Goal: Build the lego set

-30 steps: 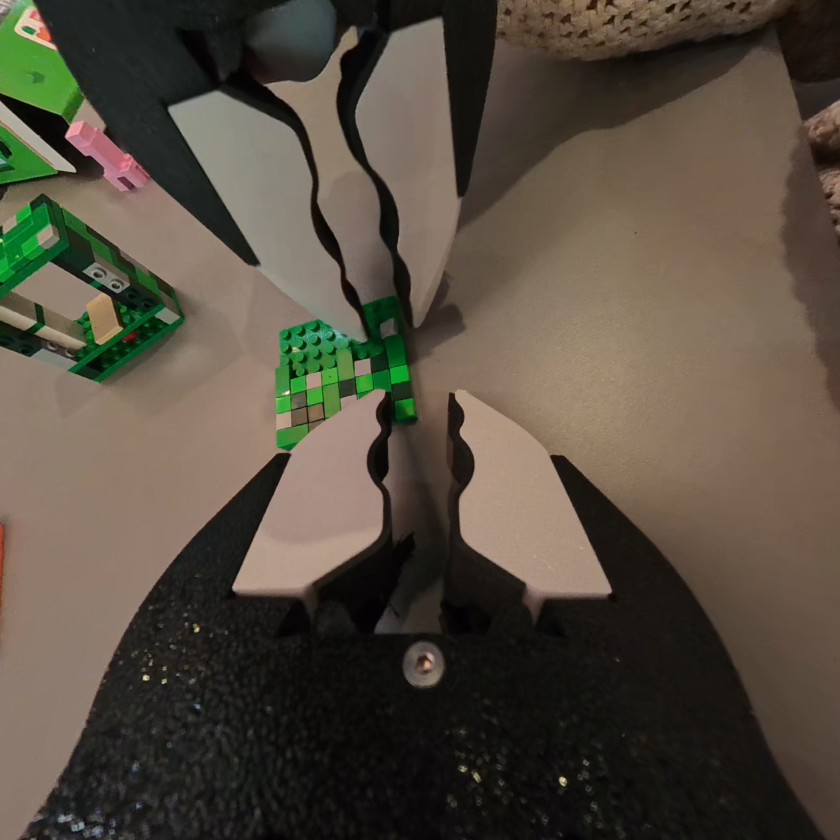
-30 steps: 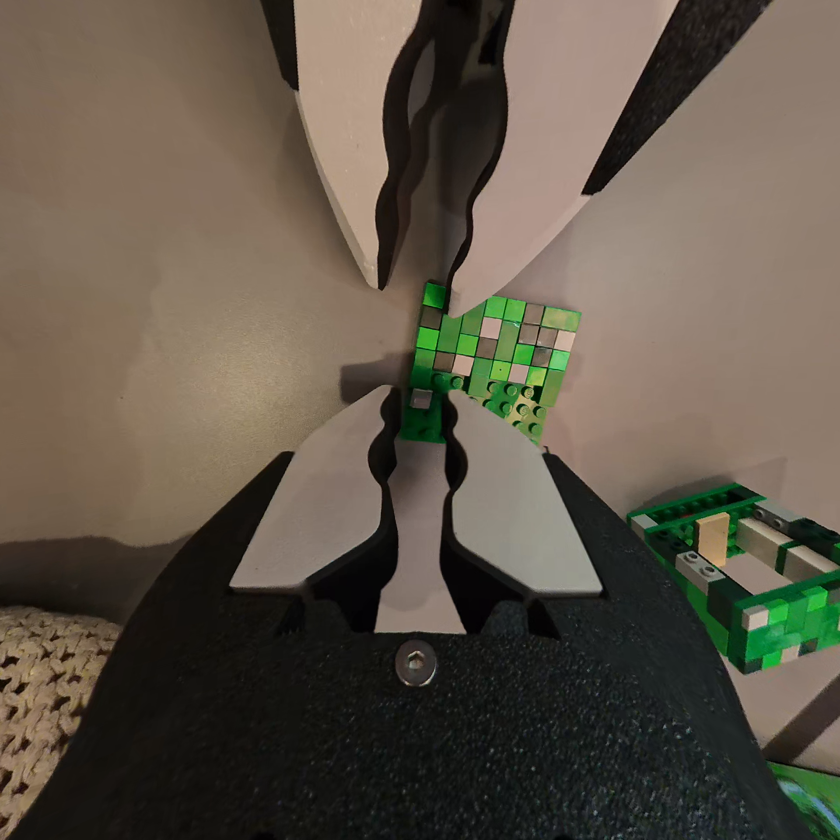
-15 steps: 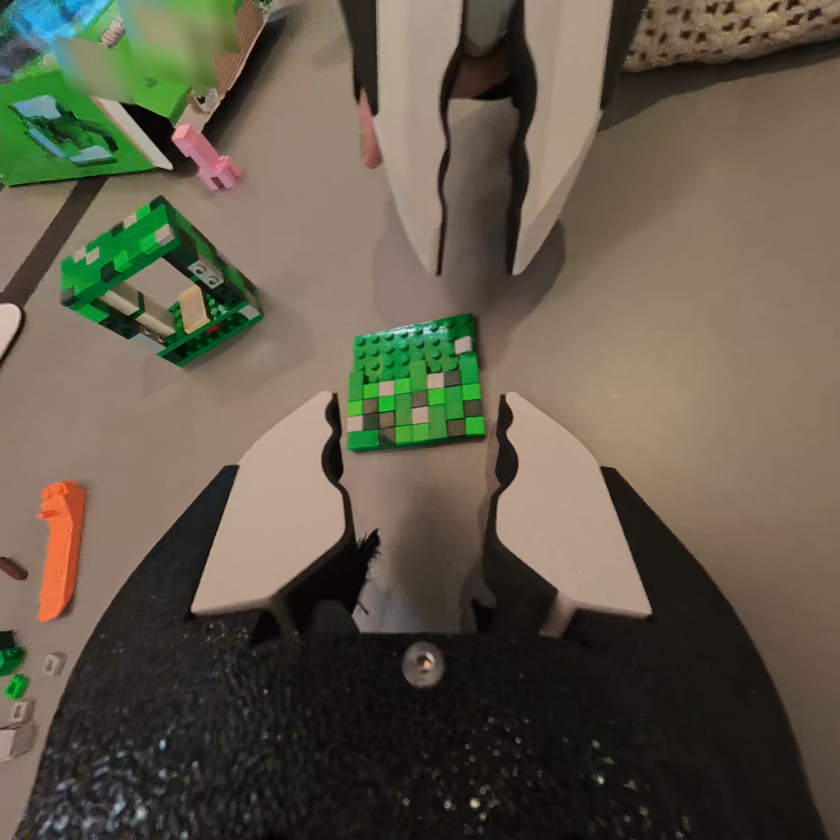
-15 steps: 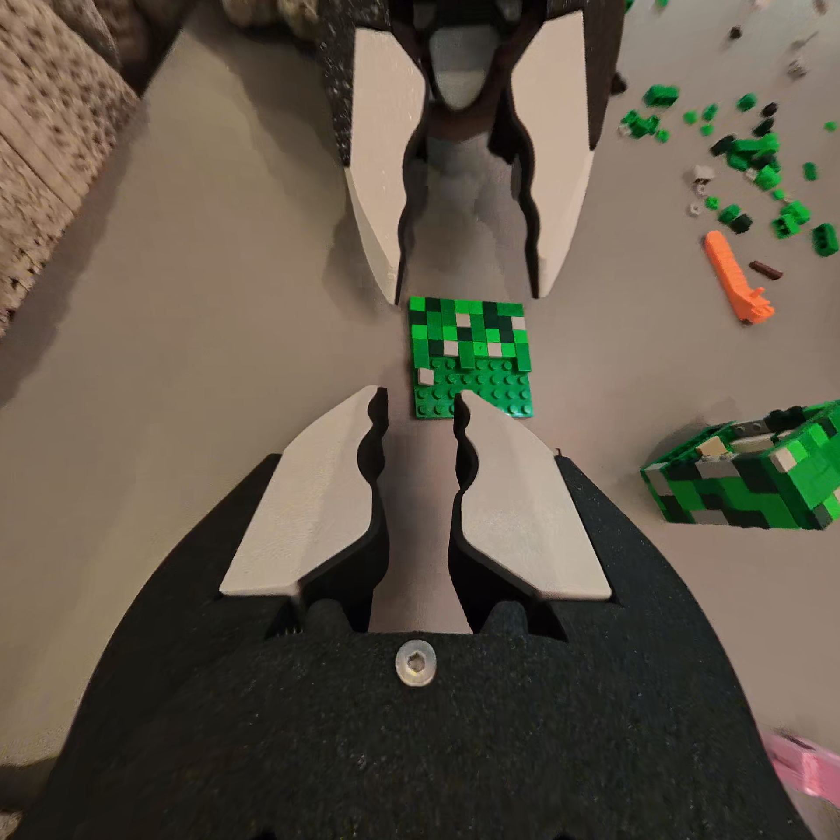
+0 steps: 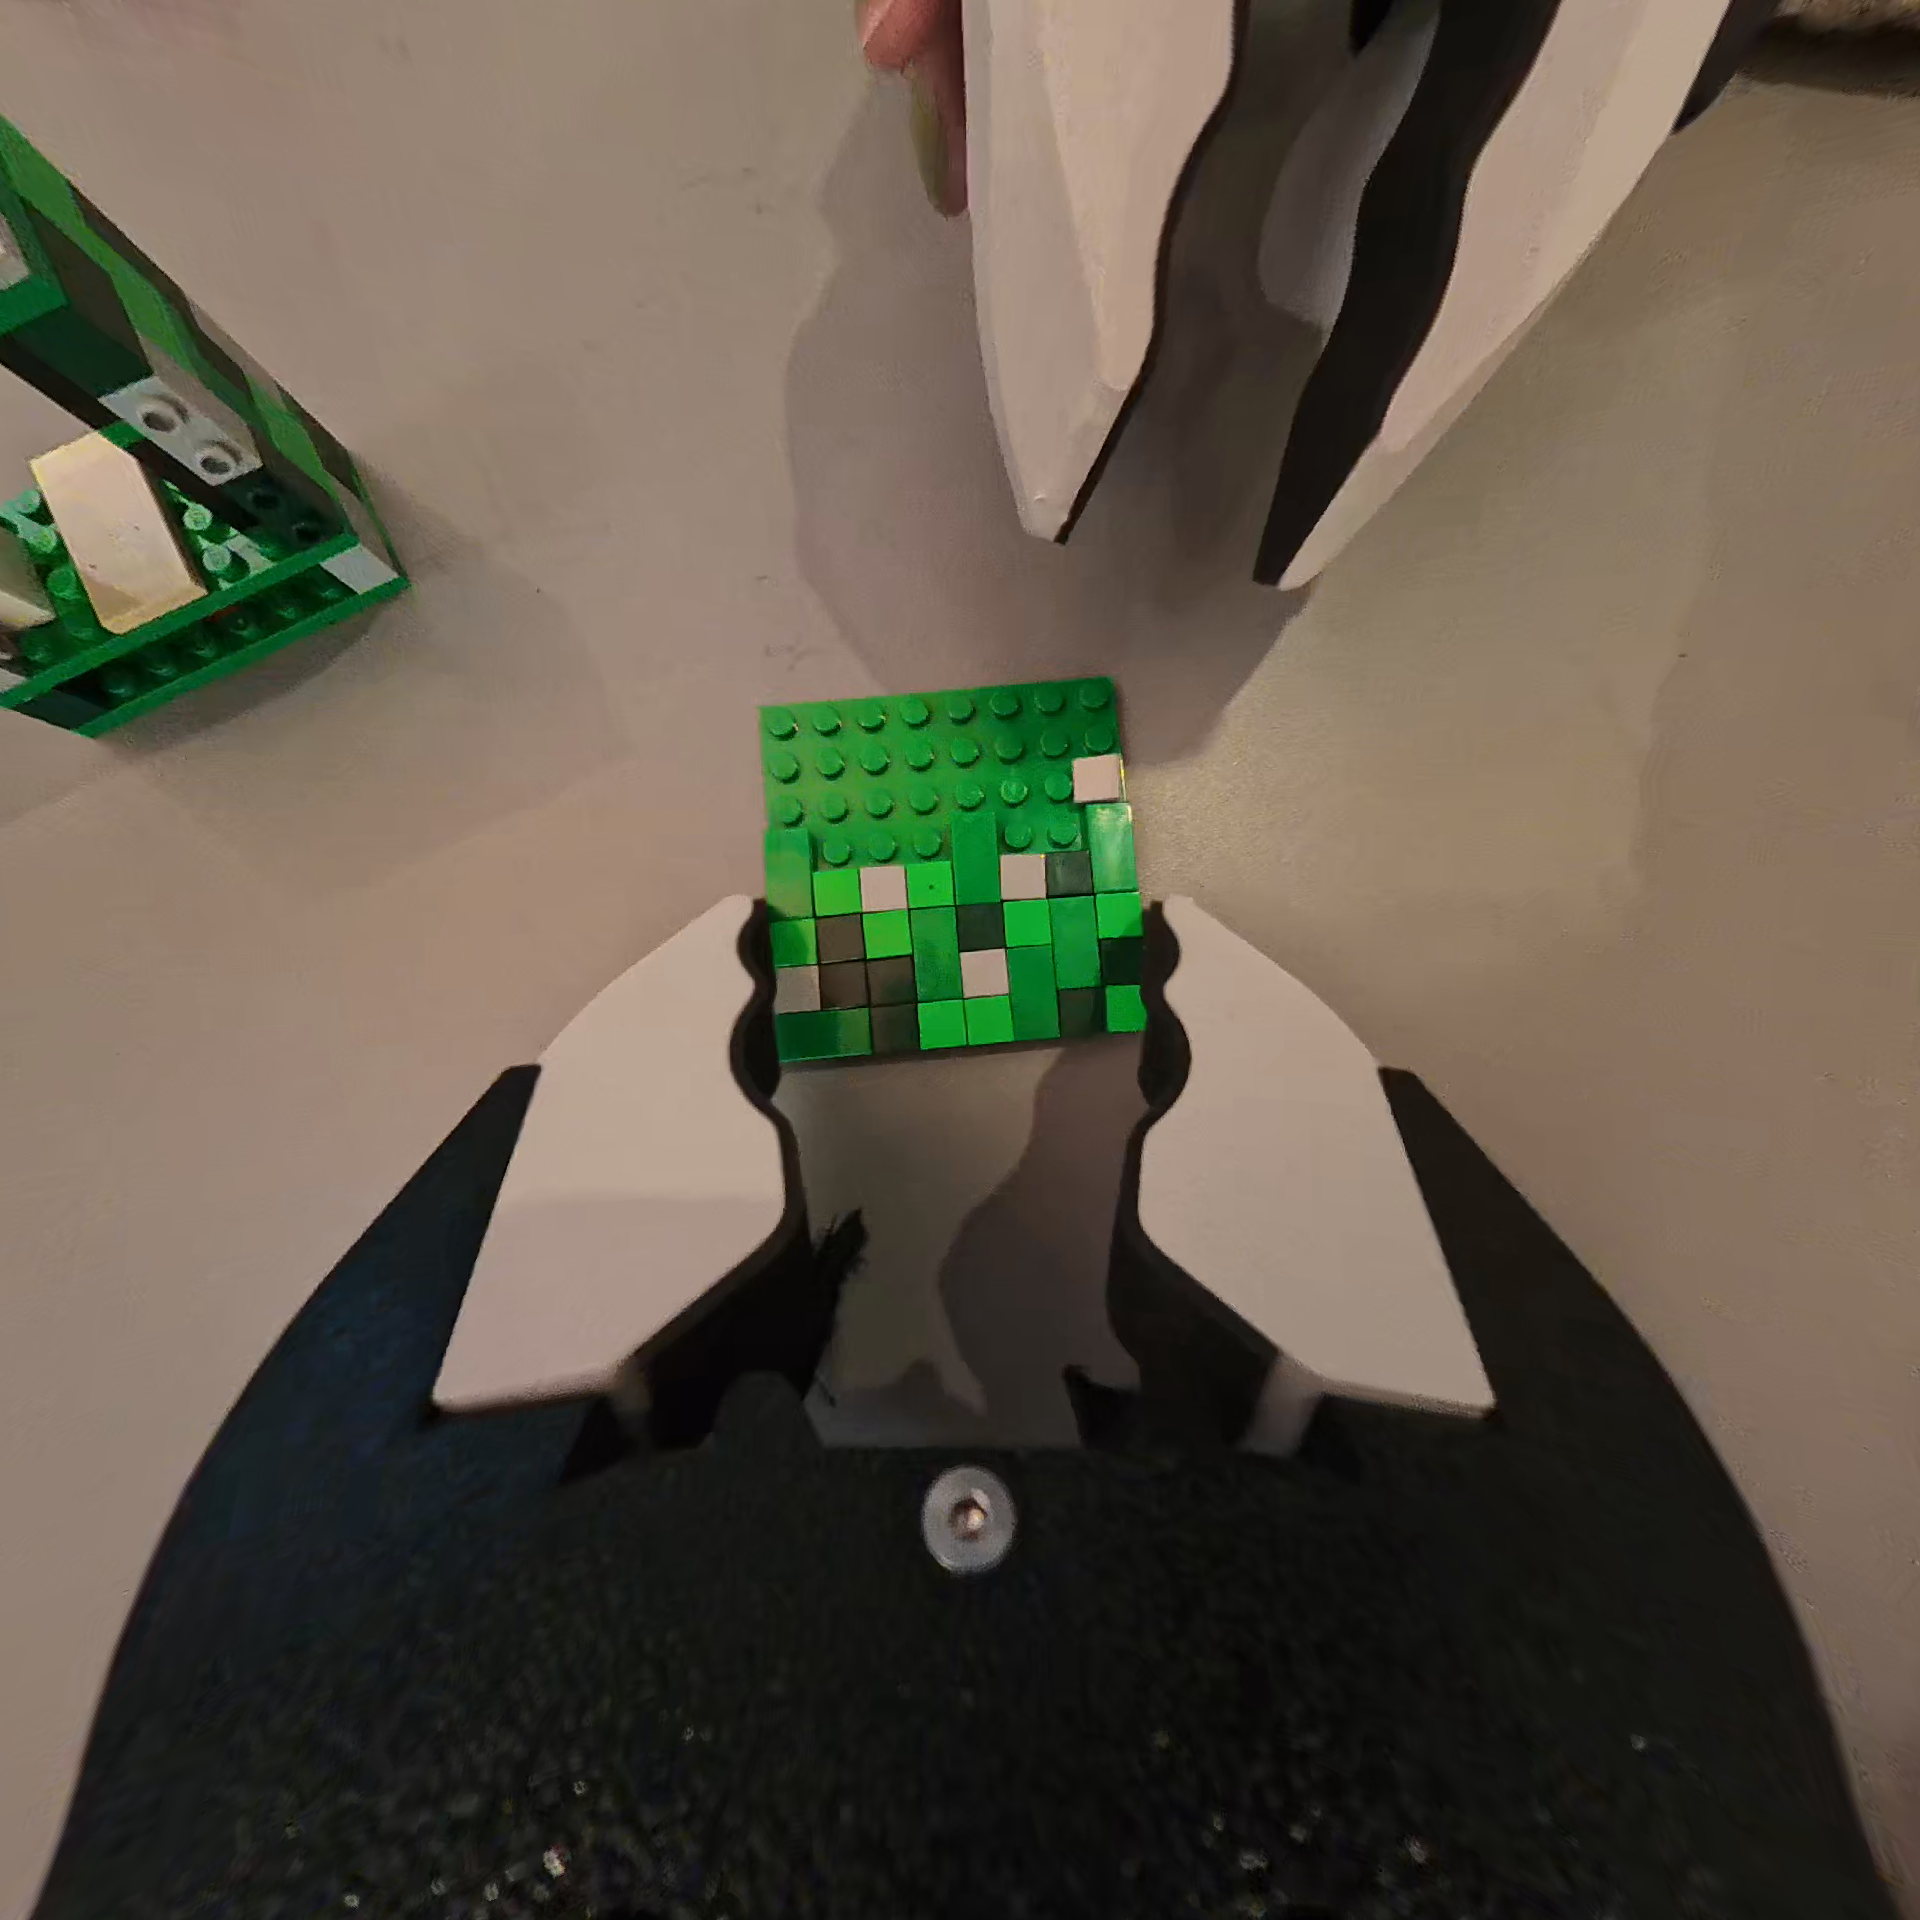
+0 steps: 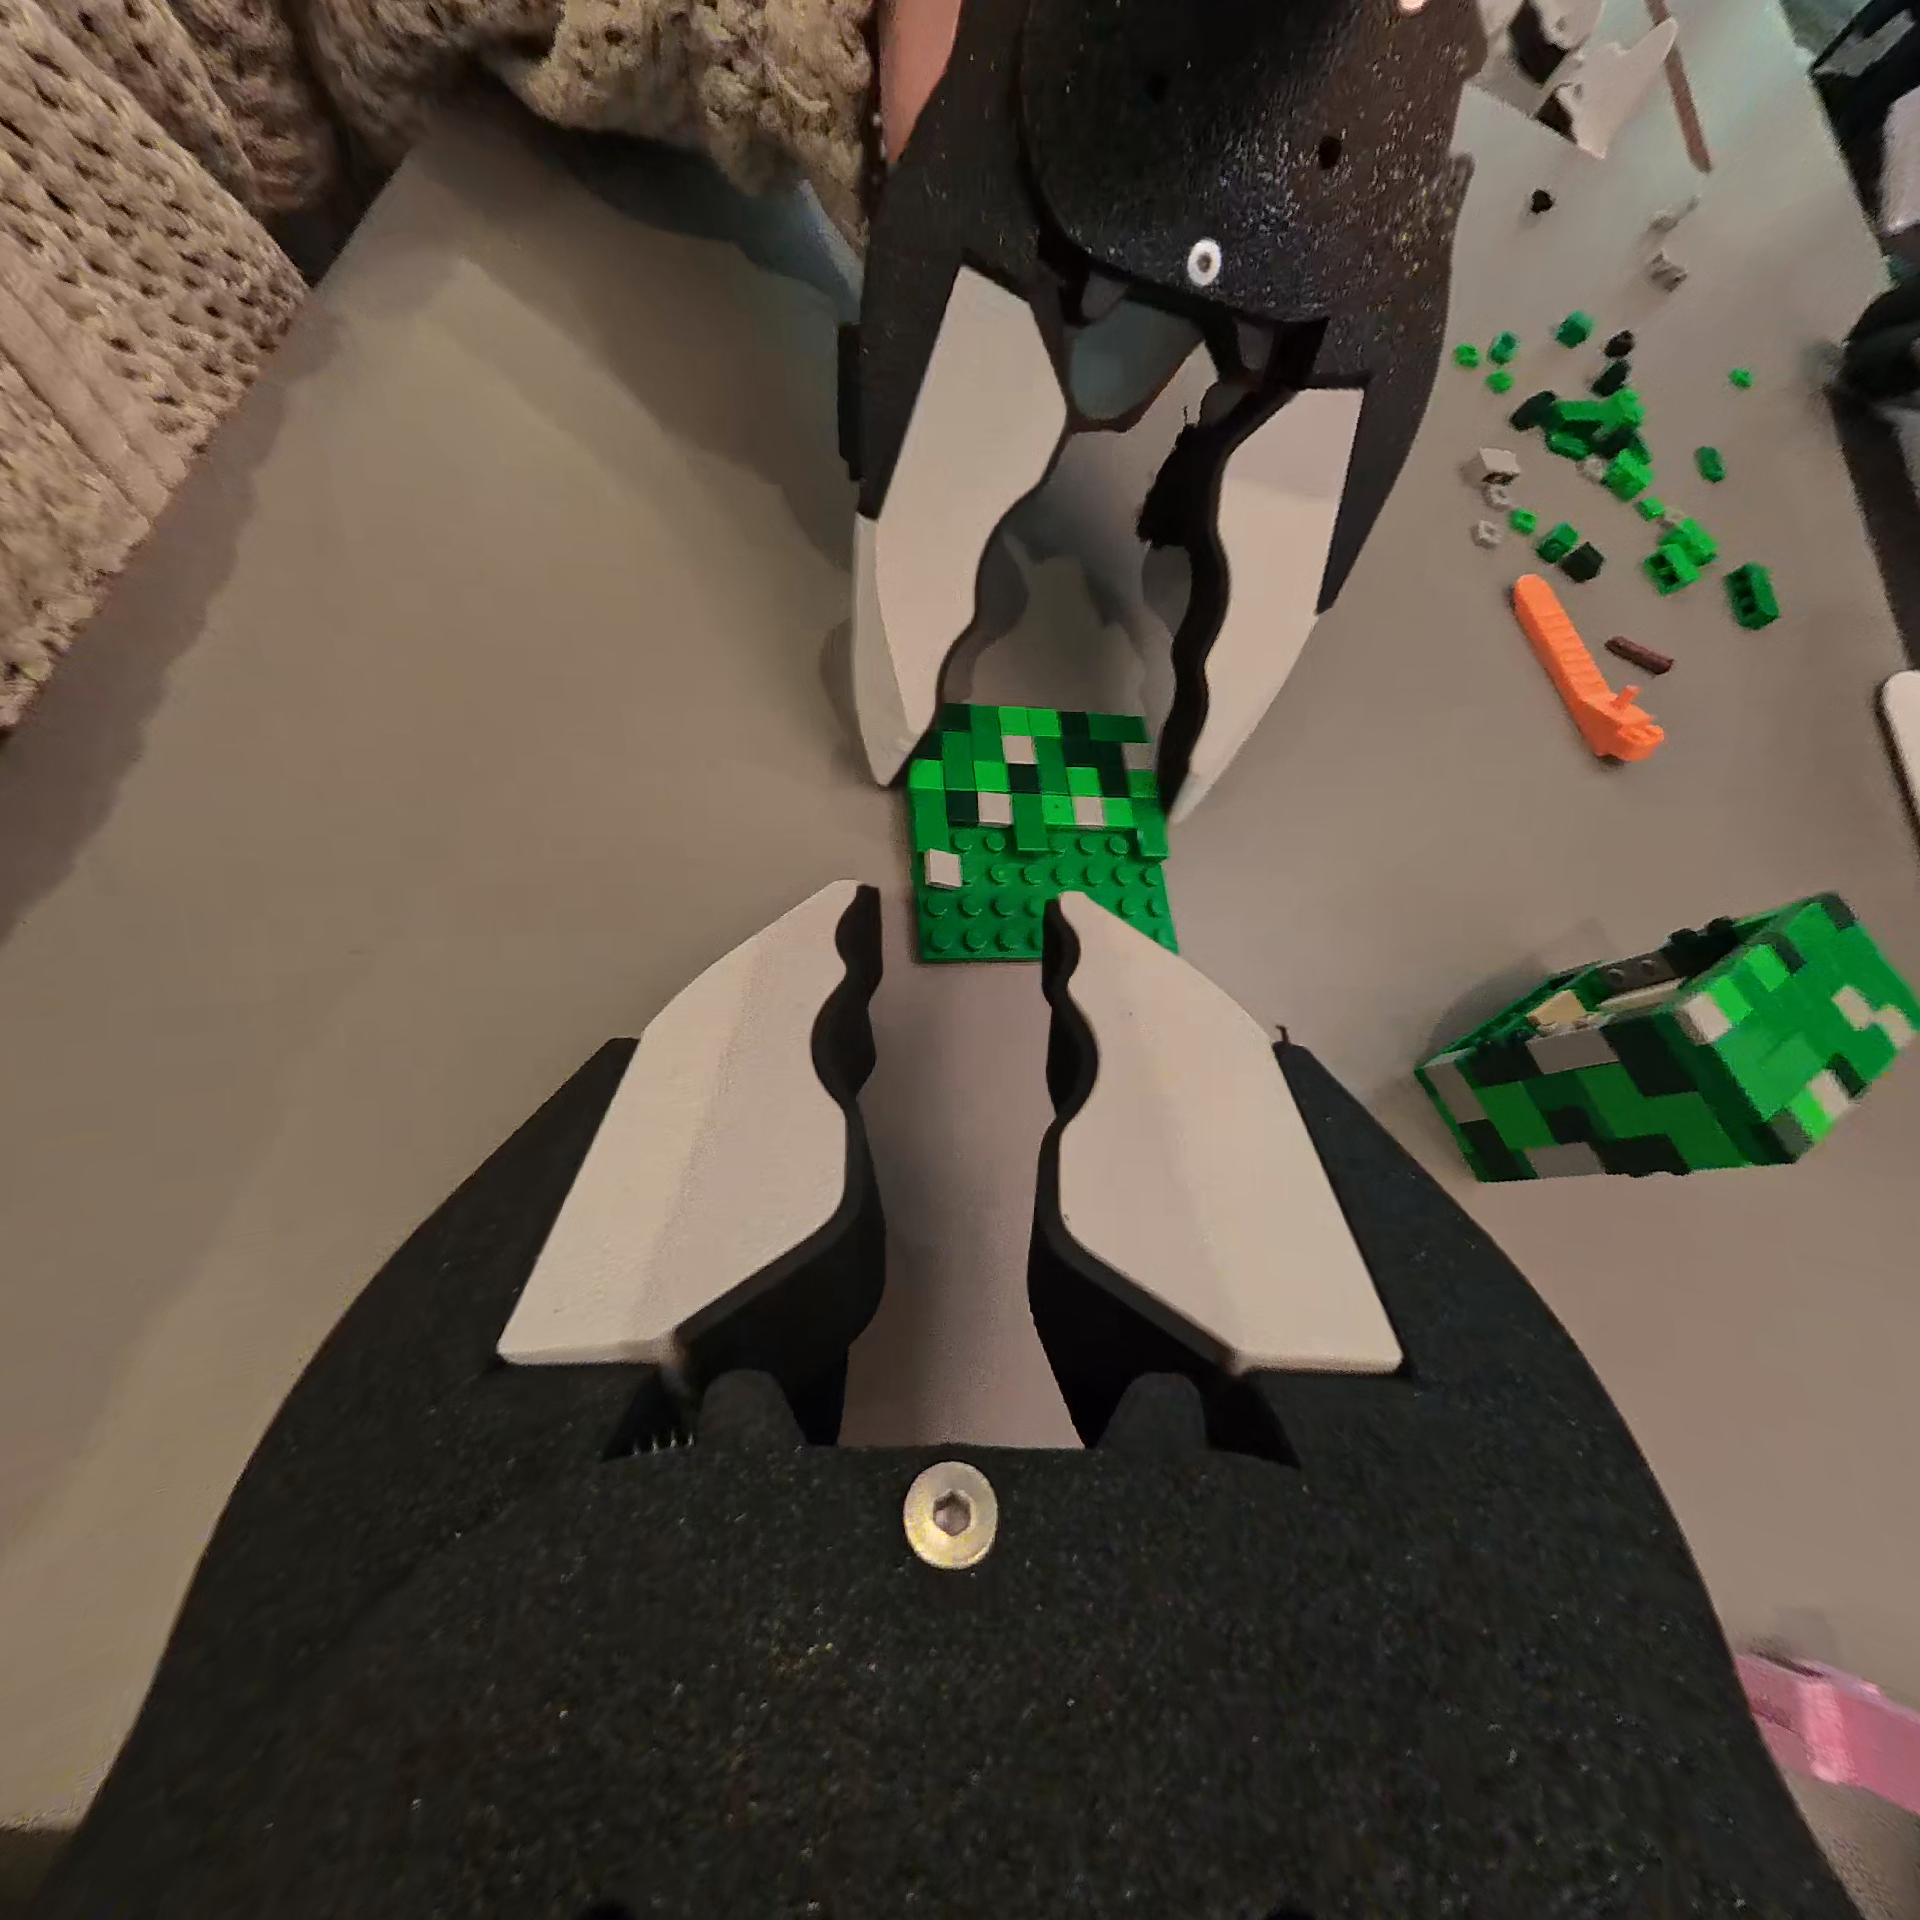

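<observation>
Closest to my left hand-held gripper, its jaws spread wide, the green plate lies flat on the grey surface, its tiled end sitting between my fingertips, which flank its two side edges; I cannot tell whether they touch. My worry is this: if I squeeze from here, the thin plate may tip up or skid, because so little edge is there to catch, and tiles could pop loose. Across the plate, my right hand-held gripper is partly spread and empty, its tips just over the bare studded end.

About half the plate is covered in small smooth tiles of light green, dark green, grey and white; the rest shows bare studs with one pale tile alone near a corner.

Farther off, a hollow green block frame rests well apart. Beyond it lie an orange prying tool and scattered loose bricks, and a knitted blanket borders the far edge.
</observation>
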Demonstrator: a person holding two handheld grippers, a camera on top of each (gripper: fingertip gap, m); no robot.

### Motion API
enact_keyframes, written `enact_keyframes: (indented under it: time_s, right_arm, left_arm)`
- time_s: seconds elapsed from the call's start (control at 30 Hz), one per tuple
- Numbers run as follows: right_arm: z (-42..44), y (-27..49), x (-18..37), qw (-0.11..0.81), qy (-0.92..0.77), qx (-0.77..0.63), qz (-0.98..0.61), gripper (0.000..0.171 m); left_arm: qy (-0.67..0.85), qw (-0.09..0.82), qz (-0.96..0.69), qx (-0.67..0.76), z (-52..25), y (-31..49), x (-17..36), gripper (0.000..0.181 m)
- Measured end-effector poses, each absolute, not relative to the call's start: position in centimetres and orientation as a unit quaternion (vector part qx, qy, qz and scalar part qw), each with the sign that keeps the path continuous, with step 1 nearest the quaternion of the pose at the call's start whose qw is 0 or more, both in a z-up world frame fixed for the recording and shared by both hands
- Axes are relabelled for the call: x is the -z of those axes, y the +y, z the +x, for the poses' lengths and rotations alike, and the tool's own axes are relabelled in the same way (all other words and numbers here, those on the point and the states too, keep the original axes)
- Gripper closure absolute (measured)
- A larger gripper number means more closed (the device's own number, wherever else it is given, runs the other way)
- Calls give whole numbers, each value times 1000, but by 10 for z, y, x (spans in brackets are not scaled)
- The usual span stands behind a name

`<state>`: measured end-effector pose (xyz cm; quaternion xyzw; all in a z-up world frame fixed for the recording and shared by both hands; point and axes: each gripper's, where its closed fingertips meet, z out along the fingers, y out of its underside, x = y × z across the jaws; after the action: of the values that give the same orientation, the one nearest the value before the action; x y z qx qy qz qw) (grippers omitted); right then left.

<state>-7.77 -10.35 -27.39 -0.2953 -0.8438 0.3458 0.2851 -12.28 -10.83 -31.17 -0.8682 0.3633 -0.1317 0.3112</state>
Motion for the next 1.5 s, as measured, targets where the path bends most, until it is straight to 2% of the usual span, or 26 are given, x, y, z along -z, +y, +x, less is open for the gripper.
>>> enact_keyframes:
  time_s: [0.23, 0.57, 0.77, 1.1, 1.5]
  right_arm:
    - [-86, -109, 273, 405, -853, -249, -213, 141]
    - [-101, -108, 272, 527, -834, -116, -120, 140]
    - [-103, -108, 289, 495, -851, -109, -135, 140]
    - [-114, -104, 295, 491, -848, -94, -177, 145]
    - [-120, -99, 302, 504, -842, -34, -188, 163]
  left_arm:
    - [333, 335, -868, 153, -124, -106, 309, 114]
    - [311, 379, -860, 142, -135, -100, 288, 114]
    - [304, 374, -864, 141, -140, -101, 292, 114]
    - [275, 385, -862, 181, -141, -101, 293, 114]
    - [260, 368, -872, 191, -144, -102, 304, 115]
